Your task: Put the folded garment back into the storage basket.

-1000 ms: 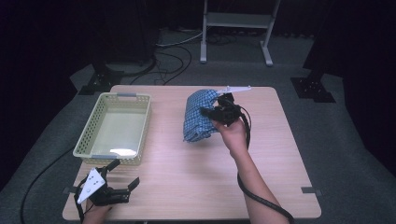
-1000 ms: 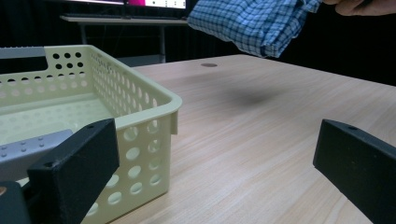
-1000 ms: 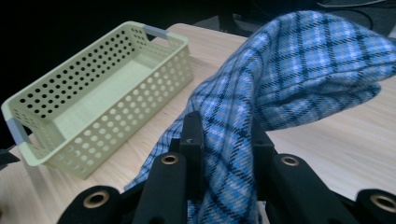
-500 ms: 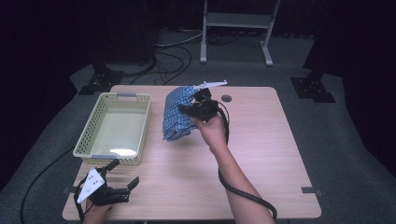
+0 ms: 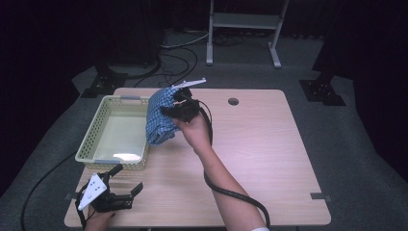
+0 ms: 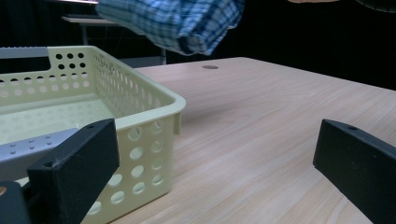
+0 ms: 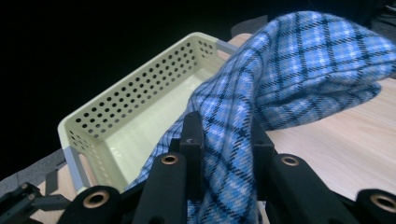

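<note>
**Transfer phase: cloth in carry, almost over basket**

Right gripper [image 5: 179, 107] clenched on blue plaid cloth [image 5: 161, 118], fabric pinched between the jaws in the right gripper view. Cloth [image 7: 299, 70] hanging clear of the worktop [image 5: 269, 159], at the right-hand wall of the pale yellow basket [image 5: 91, 144], not yet inside. Basket bare inside. Left gripper [image 5: 118, 190] released, jaws wide apart, parked at the near worktop edge just in front of the basket, holding nothing.

Next, likely: carry further over the basket middle, lower, then release. Watch the trailing hem: could drape over the rim [image 6: 154, 95] instead of dropping in. Basket light, may slide if snagged.
</note>
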The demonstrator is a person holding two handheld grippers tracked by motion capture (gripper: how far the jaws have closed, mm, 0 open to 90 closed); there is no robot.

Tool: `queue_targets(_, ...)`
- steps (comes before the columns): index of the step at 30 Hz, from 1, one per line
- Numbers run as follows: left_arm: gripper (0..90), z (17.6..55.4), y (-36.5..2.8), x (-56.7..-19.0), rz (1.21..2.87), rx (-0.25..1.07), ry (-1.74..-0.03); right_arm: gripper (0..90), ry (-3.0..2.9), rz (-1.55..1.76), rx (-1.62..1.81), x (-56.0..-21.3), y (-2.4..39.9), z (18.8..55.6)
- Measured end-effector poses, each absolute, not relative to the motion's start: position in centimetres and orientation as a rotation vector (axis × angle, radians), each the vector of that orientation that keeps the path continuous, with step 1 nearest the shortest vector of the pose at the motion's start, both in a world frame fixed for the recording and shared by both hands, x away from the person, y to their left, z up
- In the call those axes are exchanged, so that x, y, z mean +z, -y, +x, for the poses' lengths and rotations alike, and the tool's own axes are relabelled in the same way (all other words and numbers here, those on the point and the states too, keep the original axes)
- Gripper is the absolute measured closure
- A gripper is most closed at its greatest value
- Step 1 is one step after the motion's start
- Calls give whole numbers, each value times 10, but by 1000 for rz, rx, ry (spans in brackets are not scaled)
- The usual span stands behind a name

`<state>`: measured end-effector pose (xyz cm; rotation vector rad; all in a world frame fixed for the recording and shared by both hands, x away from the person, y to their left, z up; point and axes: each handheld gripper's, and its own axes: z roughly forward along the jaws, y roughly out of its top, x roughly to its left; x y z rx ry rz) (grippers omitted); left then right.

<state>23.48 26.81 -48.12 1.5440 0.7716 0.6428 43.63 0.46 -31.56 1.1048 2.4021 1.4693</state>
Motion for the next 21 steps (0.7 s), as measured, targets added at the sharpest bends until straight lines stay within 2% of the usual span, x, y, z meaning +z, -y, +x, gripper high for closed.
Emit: queue_targets(21,0,235,-271,-482,1524,623,-765,750,-2493,1062,1525,-324,-89,447)
